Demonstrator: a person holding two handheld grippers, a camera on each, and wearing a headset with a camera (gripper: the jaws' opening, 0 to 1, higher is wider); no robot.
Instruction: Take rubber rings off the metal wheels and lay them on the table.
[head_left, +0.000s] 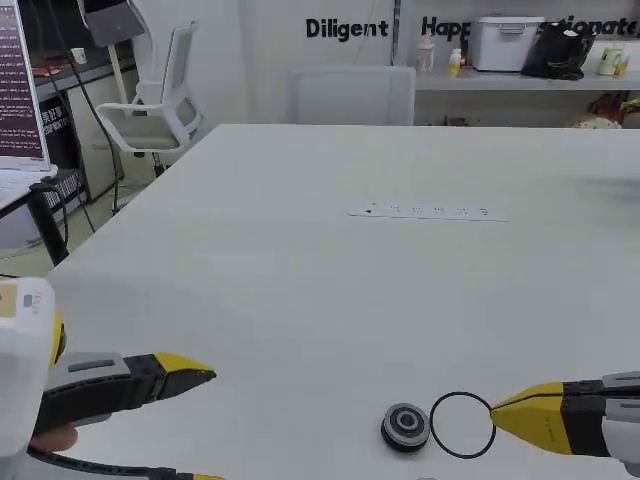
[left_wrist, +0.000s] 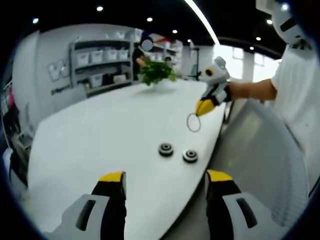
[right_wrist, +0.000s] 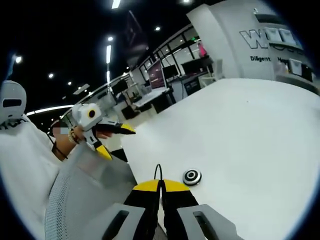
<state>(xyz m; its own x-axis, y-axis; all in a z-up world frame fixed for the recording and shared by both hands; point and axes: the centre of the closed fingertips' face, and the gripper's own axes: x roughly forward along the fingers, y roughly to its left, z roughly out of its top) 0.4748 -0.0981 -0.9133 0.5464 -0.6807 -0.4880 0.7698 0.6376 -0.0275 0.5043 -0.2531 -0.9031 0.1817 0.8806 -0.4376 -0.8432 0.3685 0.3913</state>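
Observation:
A black rubber ring hangs just above the white table, pinched at its right side by my right gripper, which is shut on it. Just left of the ring lies a metal wheel. The right gripper view shows the shut jaws with the ring edge-on and the wheel beyond. My left gripper hovers open at the near left, holding nothing. In the left gripper view two wheels lie ahead of the open left gripper, close to the table's edge.
A flush socket strip sits mid-table. White chairs stand at the far side, a shelf with boxes at the back right, a monitor at the left. A plant stands at the table's end.

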